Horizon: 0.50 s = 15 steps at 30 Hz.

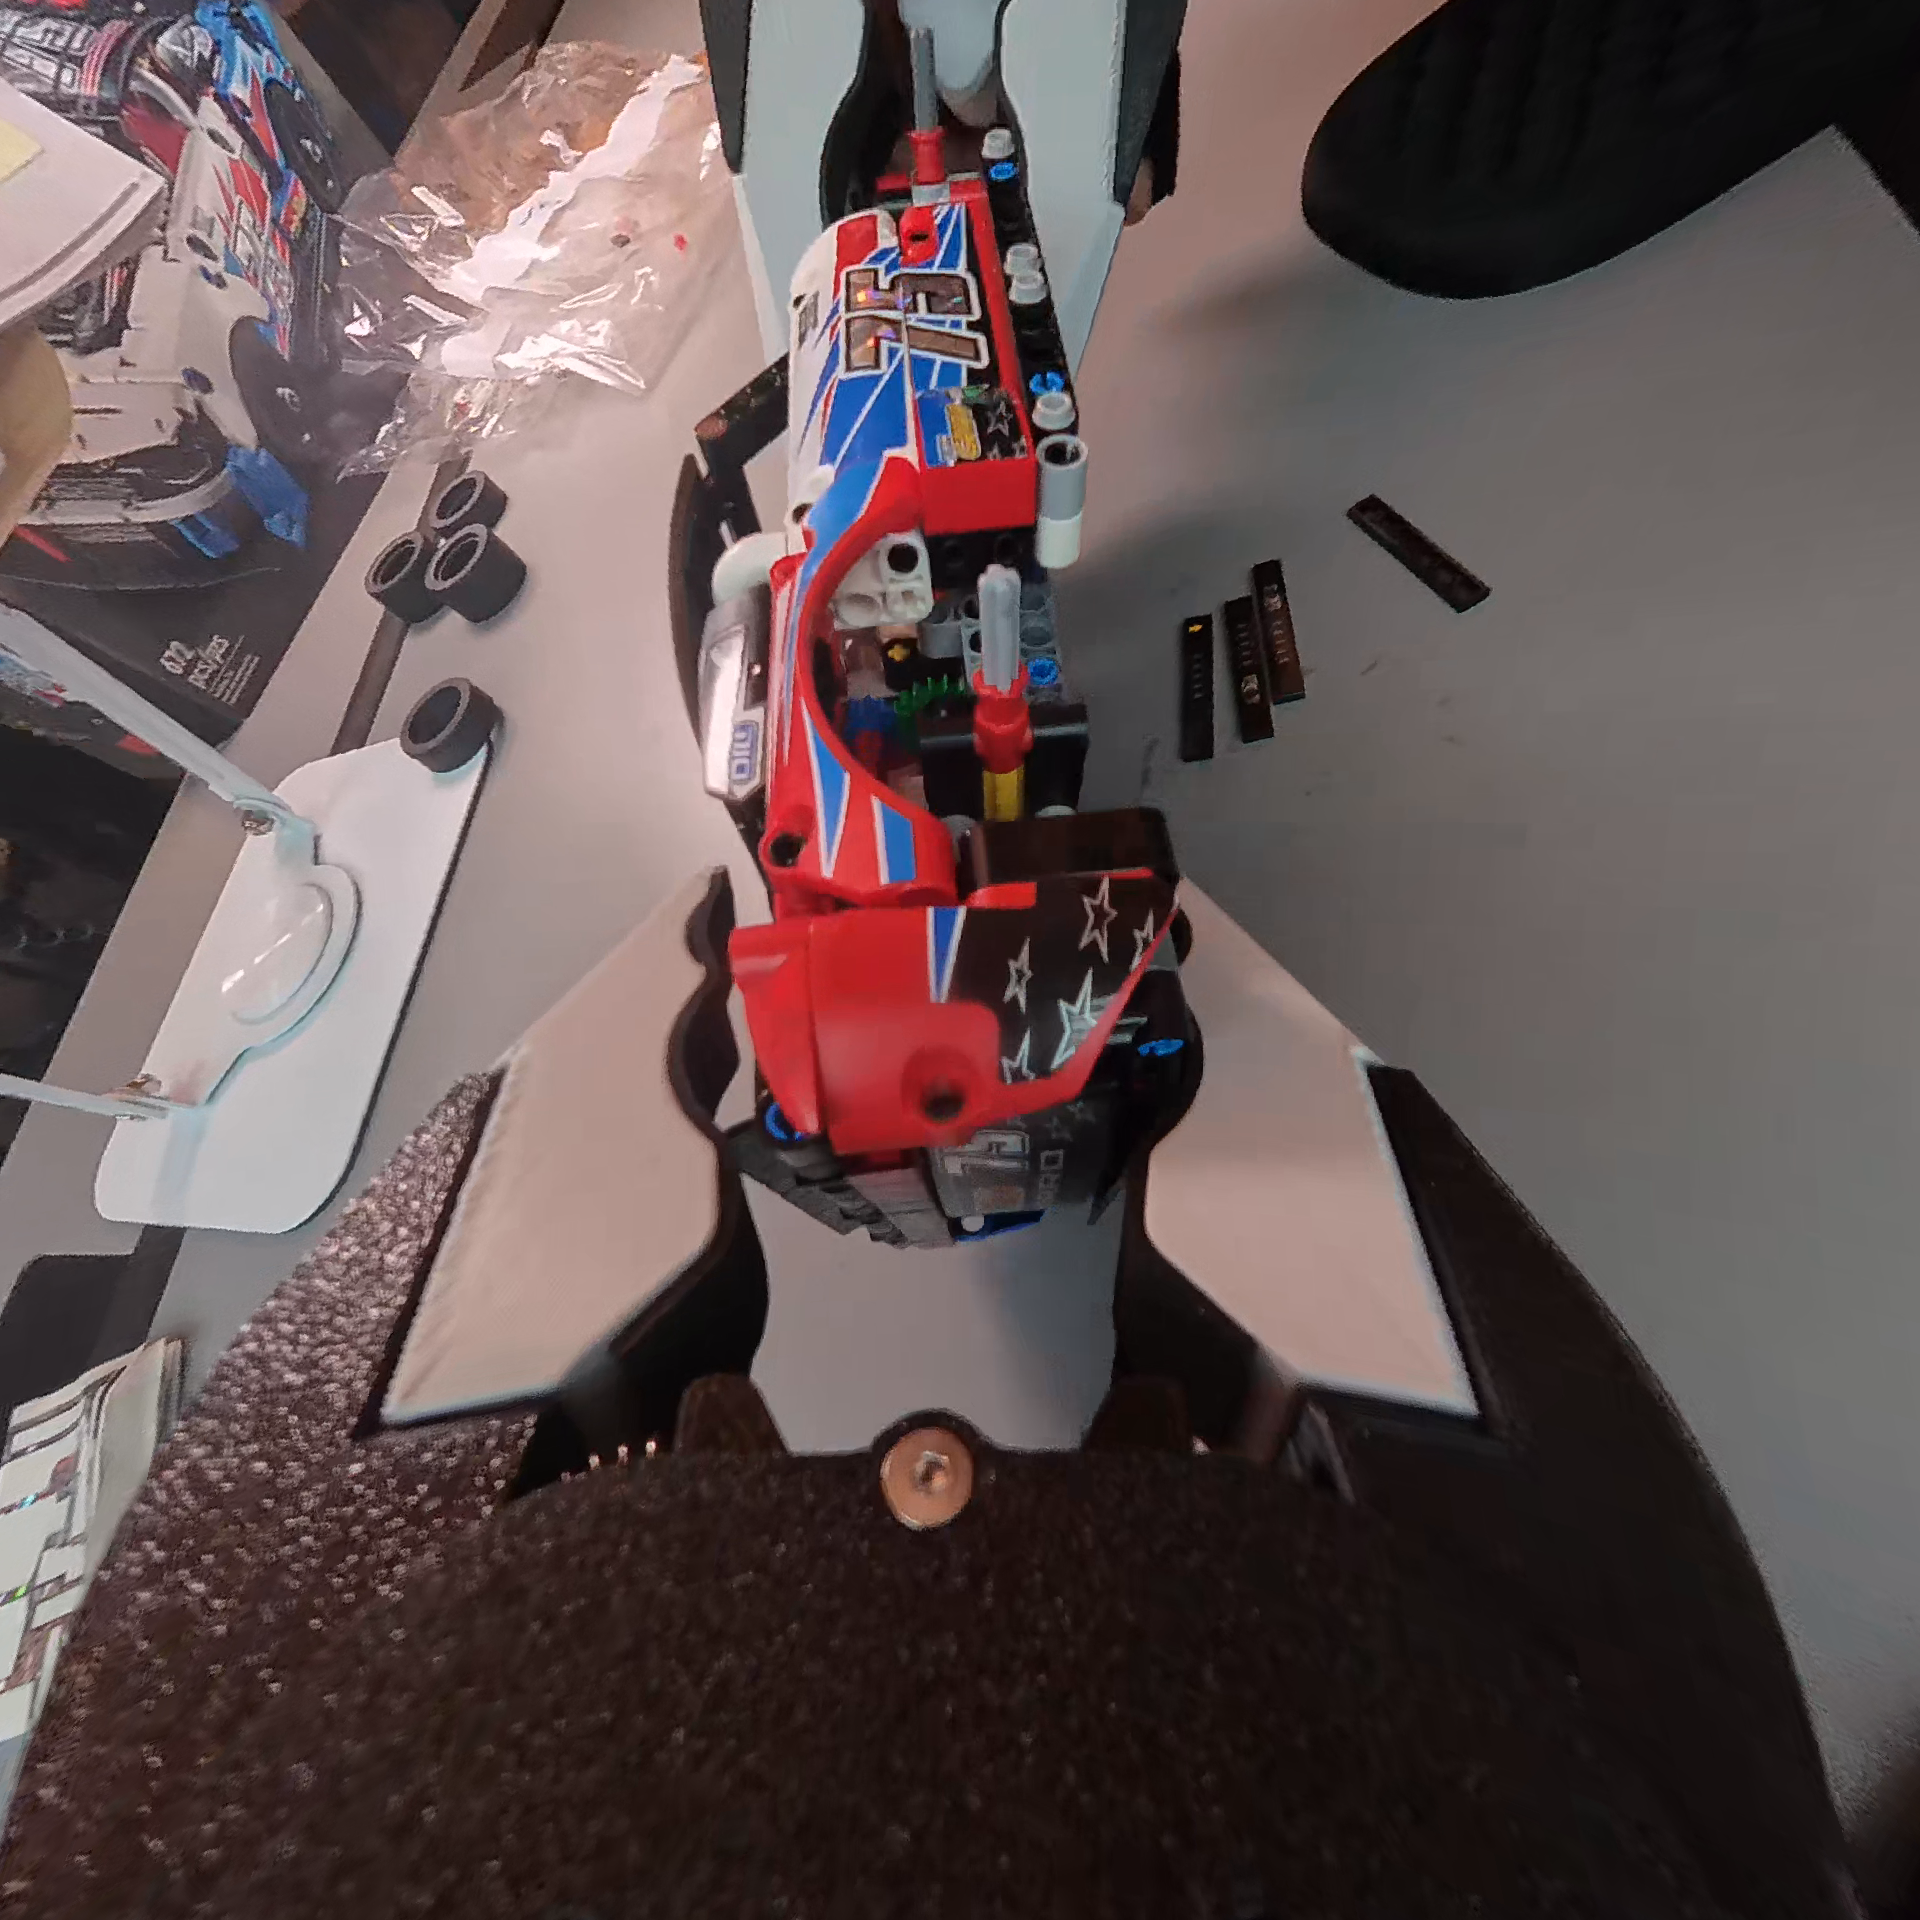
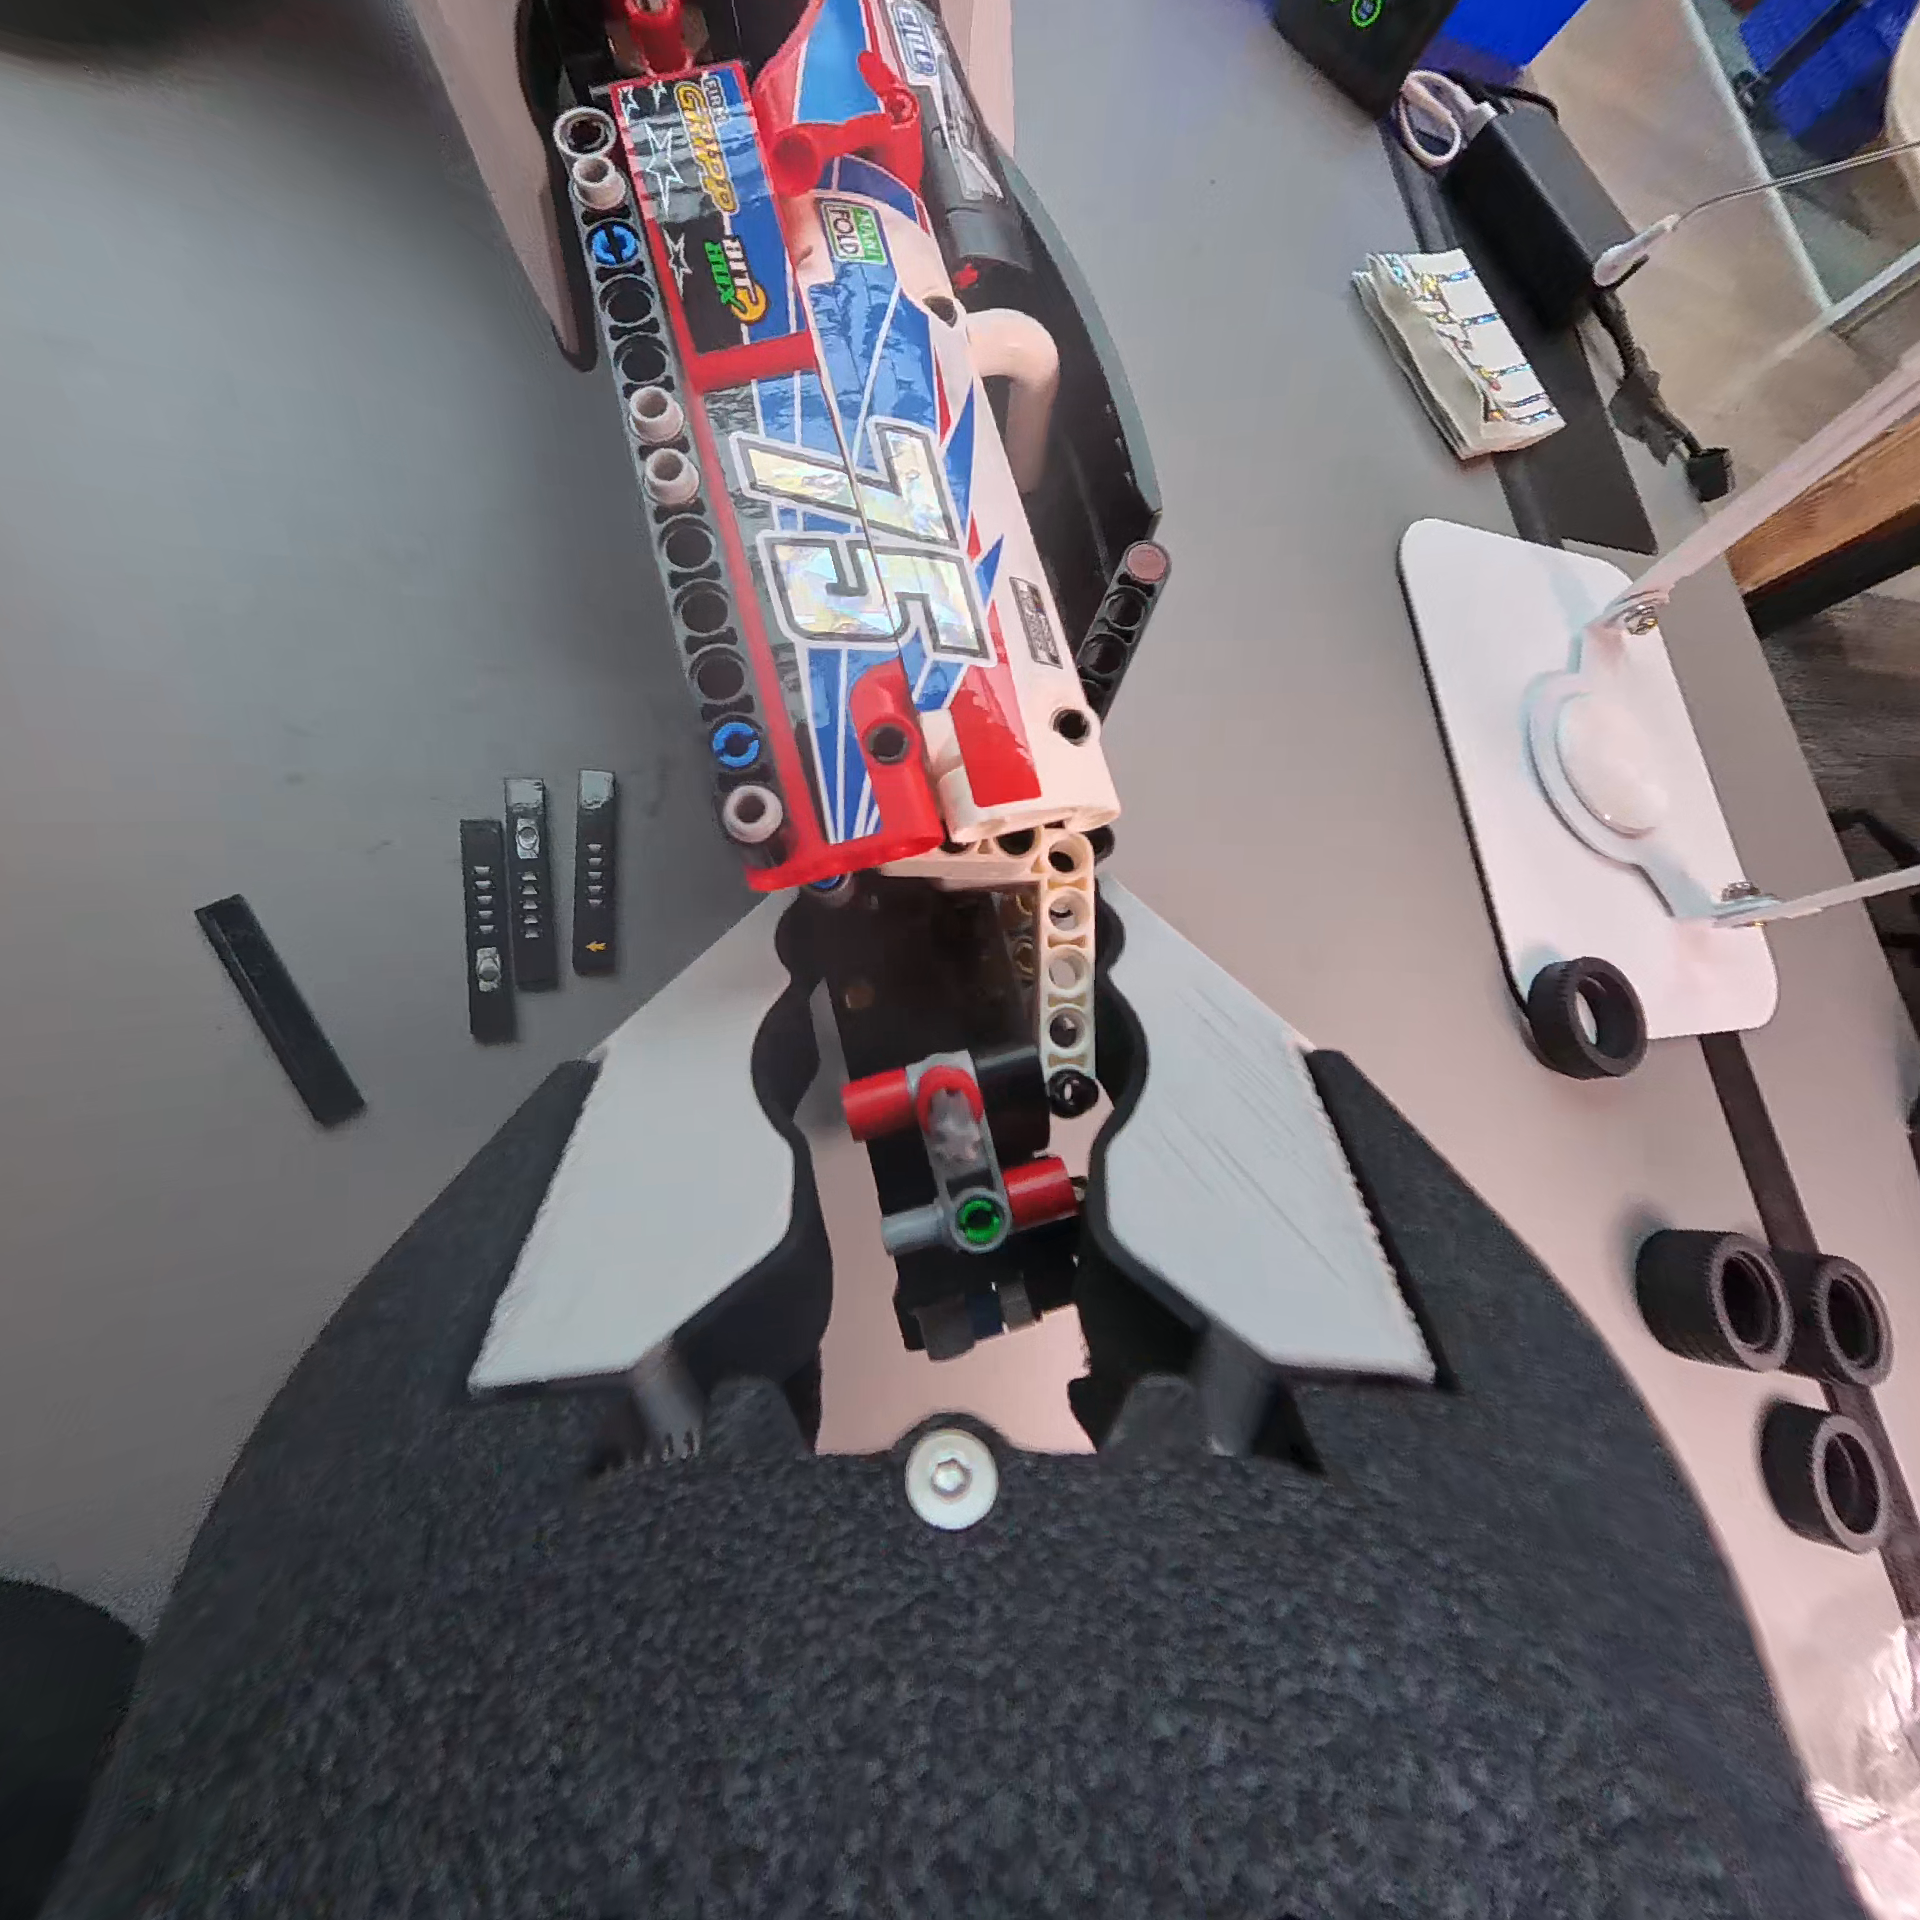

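A red, white and blue toy brick car body point(image 1: 914, 436) with star and number stickers is held in the air over the grey table point(image 1: 1558, 935), spanning both grippers. My left gripper point(image 1: 951, 1039) is shut on its red and black starred end. My right gripper point(image 2: 940, 997) is shut on the other end, on the black frame with red and grey connectors; the car body point(image 2: 862, 499) runs away from it. In the left wrist view the right gripper point(image 1: 935, 156) shows at the top. In the right wrist view the left gripper point(image 2: 790, 62) shows at the top.
Three short black strips point(image 1: 1242, 665) and a longer one point(image 1: 1418, 551) lie on the table. Black tyres point(image 1: 447, 561) and a single tyre point(image 1: 452, 722) lie by a white stand base point(image 1: 301, 966). A printed box point(image 1: 177, 312), a plastic bag point(image 1: 520, 239) and a dark sleeve point(image 1: 1610, 135) are at the edges.
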Available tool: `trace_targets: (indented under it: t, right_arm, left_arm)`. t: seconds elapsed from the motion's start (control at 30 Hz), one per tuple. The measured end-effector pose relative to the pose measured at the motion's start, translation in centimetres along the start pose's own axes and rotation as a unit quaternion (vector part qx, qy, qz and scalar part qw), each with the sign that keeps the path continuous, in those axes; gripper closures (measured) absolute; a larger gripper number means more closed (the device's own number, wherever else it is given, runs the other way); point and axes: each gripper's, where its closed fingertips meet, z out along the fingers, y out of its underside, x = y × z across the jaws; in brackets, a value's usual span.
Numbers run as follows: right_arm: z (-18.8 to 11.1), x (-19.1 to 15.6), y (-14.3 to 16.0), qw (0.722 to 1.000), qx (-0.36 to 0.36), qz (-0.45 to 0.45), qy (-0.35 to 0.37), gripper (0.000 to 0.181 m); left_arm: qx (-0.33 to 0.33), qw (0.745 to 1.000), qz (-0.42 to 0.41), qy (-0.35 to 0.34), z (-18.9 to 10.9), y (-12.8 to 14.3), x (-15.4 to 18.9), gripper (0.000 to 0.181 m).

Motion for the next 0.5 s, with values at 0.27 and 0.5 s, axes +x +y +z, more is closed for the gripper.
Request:
trace_targets:
  t: [0.27,0.5]
  right_arm:
    - [-0.6,3.7,2.7,0.989,-0.068,-0.010,0.134,0.134]
    - [-4.7,7.1,6.9,0.935,-0.176,-0.045,0.305,0.135]
  left_arm:
    - [0.042,0.992,-0.112,-0.050,-1.3,0.7,-3.7,0.097]
    - [0.035,0.985,-0.157,-0.069,-1.2,2.2,-5.0,0.108]
